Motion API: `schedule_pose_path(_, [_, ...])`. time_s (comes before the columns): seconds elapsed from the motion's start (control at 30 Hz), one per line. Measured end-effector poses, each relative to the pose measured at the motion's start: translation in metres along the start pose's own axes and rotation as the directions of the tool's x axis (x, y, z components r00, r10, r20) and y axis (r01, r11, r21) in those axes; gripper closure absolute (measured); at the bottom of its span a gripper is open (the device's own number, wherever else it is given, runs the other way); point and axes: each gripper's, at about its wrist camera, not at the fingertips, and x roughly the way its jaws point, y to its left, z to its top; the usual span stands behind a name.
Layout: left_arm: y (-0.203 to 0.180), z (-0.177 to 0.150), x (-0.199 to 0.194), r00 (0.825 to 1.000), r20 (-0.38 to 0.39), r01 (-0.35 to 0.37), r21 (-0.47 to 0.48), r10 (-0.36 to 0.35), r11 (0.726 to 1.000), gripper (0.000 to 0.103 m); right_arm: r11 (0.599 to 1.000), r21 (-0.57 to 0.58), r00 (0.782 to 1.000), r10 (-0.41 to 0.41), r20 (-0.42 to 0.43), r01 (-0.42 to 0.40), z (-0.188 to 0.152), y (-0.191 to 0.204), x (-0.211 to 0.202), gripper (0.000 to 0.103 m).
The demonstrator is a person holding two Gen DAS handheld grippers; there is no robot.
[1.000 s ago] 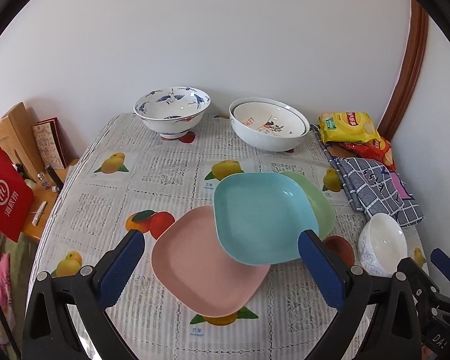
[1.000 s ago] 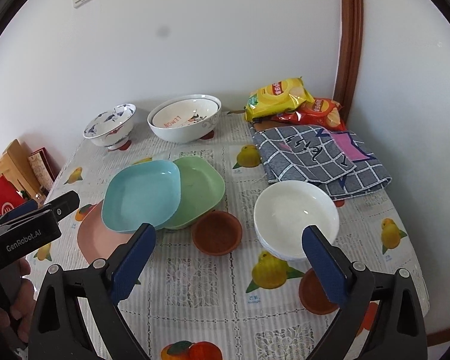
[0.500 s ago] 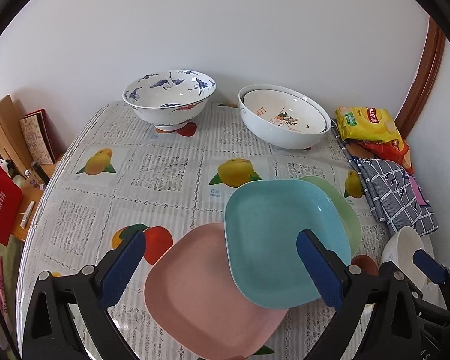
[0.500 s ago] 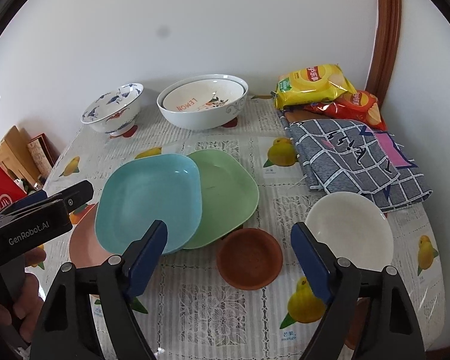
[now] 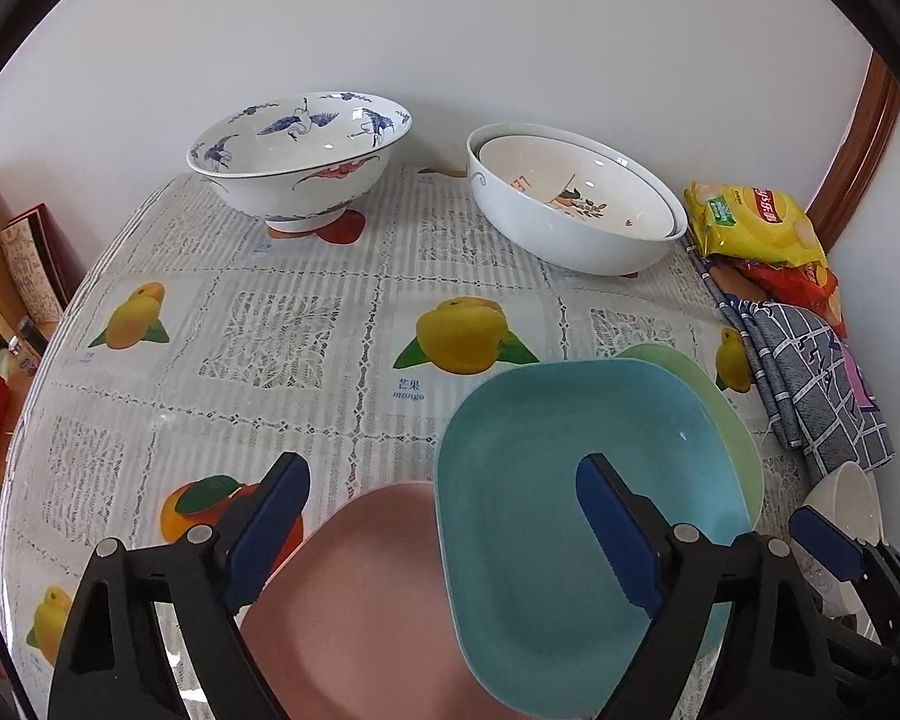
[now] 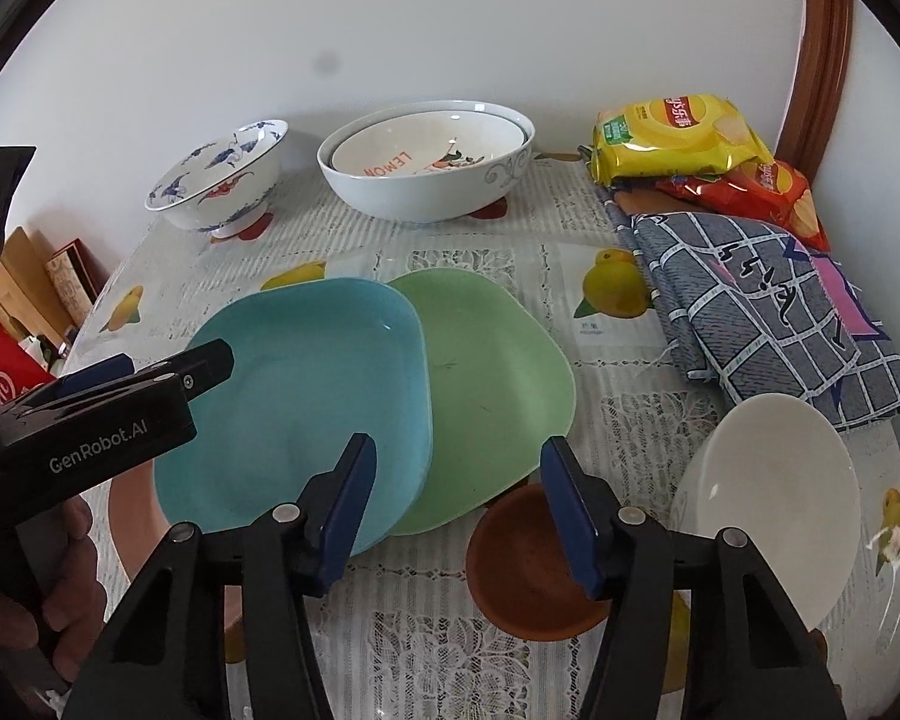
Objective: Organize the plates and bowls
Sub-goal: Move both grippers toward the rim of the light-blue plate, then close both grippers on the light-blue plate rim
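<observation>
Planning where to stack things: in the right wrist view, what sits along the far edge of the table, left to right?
Blue-patterned bowl → large white bowl with a smaller lemon-print bowl nested inside → yellow chip bag → red chip bag, partly under the yellow one.

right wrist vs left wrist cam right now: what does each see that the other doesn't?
Right wrist only: the brown saucer by the green plate's near edge, the white bowl's whole interior, and the hand carrying the left gripper.

Left wrist only: most of the pink plate under the blue one, and the mango-print tablecloth in front of the blue-patterned bowl.

Both: blue plate overlapping the green plate, nested white bowls, chip bags, checked cloth. Neither gripper holds anything; both jaws have just been closing.
</observation>
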Motion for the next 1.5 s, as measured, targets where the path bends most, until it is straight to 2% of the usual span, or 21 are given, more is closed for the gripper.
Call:
schedule_pose_path(0.2, [-0.002,0.005,0.017,1.0,-0.022,0.023,0.014,-0.023,1.0,0.021,1.0,0.003,1.0,-0.003,-0.019,0.003,0.003,0.0,0.016,0.051])
schedule_pose_path(0.37, [0.002,0.005,0.025,0.998,-0.04,0.052,-0.012,-0.053,0.999,0.034,1.0,-0.011,1.0,-0.02,-0.017,0.02,0.007,0.001,0.025,0.053])
schedule_pose_path(0.47, [0.003,0.006,0.03,0.997,-0.047,0.054,-0.009,-0.054,0.999,0.039,1.0,-0.018,1.0,-0.001,-0.019,0.001,0.009,0.005,0.03,0.054])
schedule_pose_path(0.57, [0.002,0.006,0.033,0.997,-0.055,0.061,-0.007,-0.061,0.998,0.048,1.0,-0.014,0.999,0.01,-0.033,-0.011,0.009,0.008,0.036,0.059])
schedule_pose_path(0.7, [0.002,0.005,0.033,0.995,-0.052,0.089,-0.008,-0.089,0.996,0.059,0.999,-0.01,0.998,0.039,-0.056,-0.04,0.008,0.009,0.045,0.075])
schedule_pose_path(0.8, [-0.001,0.004,0.031,0.993,-0.05,0.107,0.008,-0.106,0.994,0.072,0.998,0.015,0.996,0.059,-0.065,-0.058,0.007,0.008,0.048,0.087])
schedule_pose_path(0.97, [0.0,0.002,0.025,0.995,-0.029,0.091,0.013,-0.09,0.996,0.089,0.999,0.021,0.998,0.05,-0.045,-0.049,0.005,0.008,0.046,0.09])
schedule_pose_path(1.13, [0.003,0.002,0.011,0.996,-0.021,0.087,0.014,-0.087,0.996,0.093,0.996,0.057,0.997,0.067,-0.029,-0.066,0.004,0.003,0.036,0.093])
schedule_pose_path(1.5, [-0.004,-0.006,-0.039,0.994,0.035,0.1,0.021,-0.101,0.995,0.094,0.995,0.07,0.997,0.066,0.04,-0.069,-0.002,0.001,-0.014,0.094])
